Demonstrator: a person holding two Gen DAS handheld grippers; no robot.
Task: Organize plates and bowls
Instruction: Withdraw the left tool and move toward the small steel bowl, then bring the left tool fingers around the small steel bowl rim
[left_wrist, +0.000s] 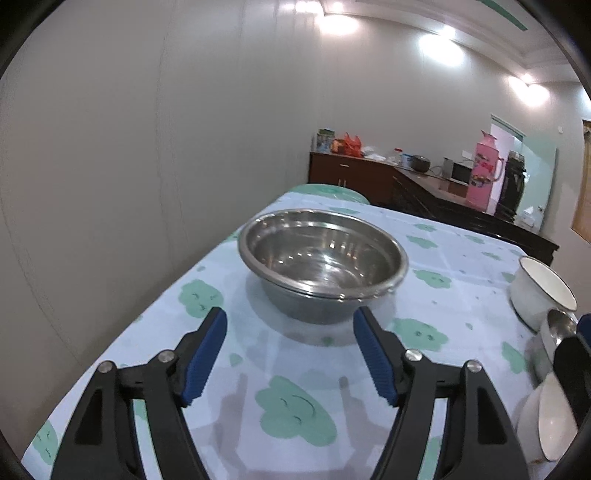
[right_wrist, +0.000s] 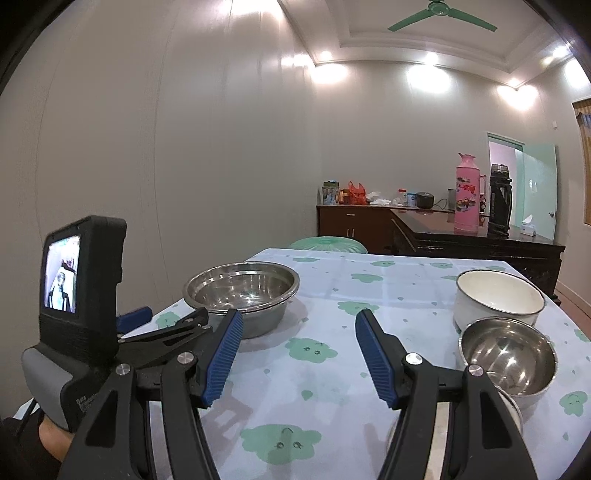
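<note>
Left gripper (left_wrist: 290, 321), released, faces the large steel bowl (left_wrist: 323, 258) just ahead; right gripper (right_wrist: 299, 325), released, has the small steel bowl (right_wrist: 508, 356) at its right.

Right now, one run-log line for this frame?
left gripper: open, empty, facing large steel bowl | right gripper: open, empty | small steel bowl, white bowl: on table, right side | nothing held

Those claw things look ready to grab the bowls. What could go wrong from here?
The big steel bowl sits near the table's left edge; a clumsy nudge from the open left gripper might push it off. On the right, the small steel bowl sits close against the white bowl, so the open right gripper could knock one while grabbing the other.
</note>
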